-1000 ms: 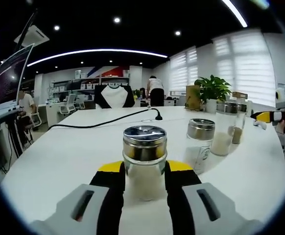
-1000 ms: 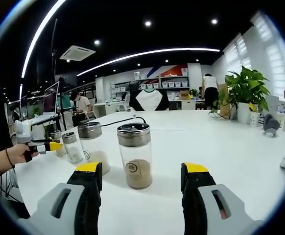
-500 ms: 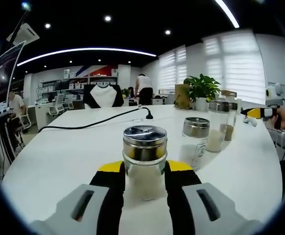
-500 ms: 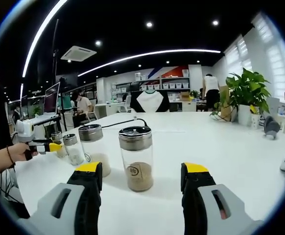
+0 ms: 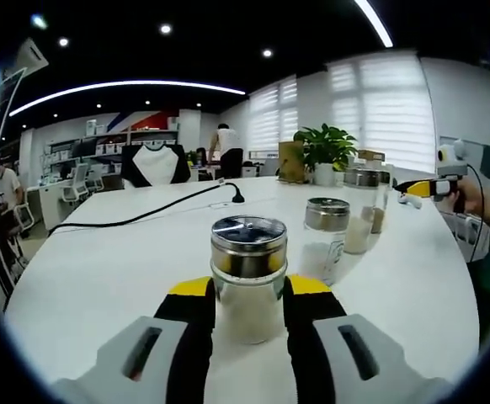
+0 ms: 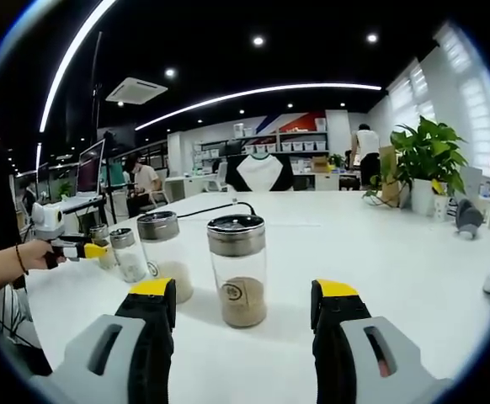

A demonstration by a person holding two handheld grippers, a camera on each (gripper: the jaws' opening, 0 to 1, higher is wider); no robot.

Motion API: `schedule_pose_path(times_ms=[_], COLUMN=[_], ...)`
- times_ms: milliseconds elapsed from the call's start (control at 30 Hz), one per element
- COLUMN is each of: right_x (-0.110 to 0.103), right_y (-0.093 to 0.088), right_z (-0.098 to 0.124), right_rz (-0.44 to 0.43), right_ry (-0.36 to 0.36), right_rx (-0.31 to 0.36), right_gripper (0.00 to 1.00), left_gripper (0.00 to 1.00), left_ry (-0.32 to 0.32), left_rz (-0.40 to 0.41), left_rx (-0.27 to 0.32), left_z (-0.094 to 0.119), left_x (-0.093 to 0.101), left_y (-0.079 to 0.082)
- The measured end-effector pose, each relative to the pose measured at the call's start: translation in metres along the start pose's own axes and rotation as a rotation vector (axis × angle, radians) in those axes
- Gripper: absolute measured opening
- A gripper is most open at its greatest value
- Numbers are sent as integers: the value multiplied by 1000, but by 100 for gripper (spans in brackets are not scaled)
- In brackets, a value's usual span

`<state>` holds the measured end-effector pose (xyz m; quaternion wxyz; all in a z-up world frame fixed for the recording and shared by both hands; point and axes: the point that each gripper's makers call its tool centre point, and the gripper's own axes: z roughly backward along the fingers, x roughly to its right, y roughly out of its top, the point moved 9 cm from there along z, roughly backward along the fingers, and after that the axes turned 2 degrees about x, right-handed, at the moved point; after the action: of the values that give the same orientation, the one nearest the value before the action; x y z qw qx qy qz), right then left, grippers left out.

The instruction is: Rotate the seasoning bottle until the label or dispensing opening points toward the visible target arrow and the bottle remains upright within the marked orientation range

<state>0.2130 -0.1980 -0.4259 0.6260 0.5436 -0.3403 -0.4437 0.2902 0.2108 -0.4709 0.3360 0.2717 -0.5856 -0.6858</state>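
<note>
- The left hand-held gripper (image 5: 249, 307) squeezes a seasoning bottle (image 5: 248, 278) of white powder between its jaws, upright on the white worktop (image 5: 102, 261); the jaws hide the bottle's sides.
- The right hand-held gripper (image 6: 243, 316) is wide open, with a brown-powder bottle (image 6: 237, 269) standing just ahead, apart from both jaws.
- That bottle's round label (image 6: 231, 292) is too small to read.

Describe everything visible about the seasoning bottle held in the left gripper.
The seasoning bottle is a clear glass jar with a brushed metal cap, slits showing in its top. Pale, whitish contents fill its lower part. It stands upright on the white table, clamped between the yellow-tipped black jaws of the left gripper, which press its sides. No label shows from this side.
</note>
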Motion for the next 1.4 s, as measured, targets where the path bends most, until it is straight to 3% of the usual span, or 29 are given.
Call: schedule_pose_path(times_ms=[700, 1400], right_x=[-3, -9], right_y=[-4, -8], right_z=[-5, -7], right_rz=[3, 24], right_ry=[24, 87], right_rx=[-19, -44], right_gripper=[66, 66], left_gripper=[33, 34], left_ry=[-161, -193], left_rz=[-40, -49], left_rx=[-42, -62], left_z=[-6, -6], left_x=[-10, -9], left_y=[4, 6])
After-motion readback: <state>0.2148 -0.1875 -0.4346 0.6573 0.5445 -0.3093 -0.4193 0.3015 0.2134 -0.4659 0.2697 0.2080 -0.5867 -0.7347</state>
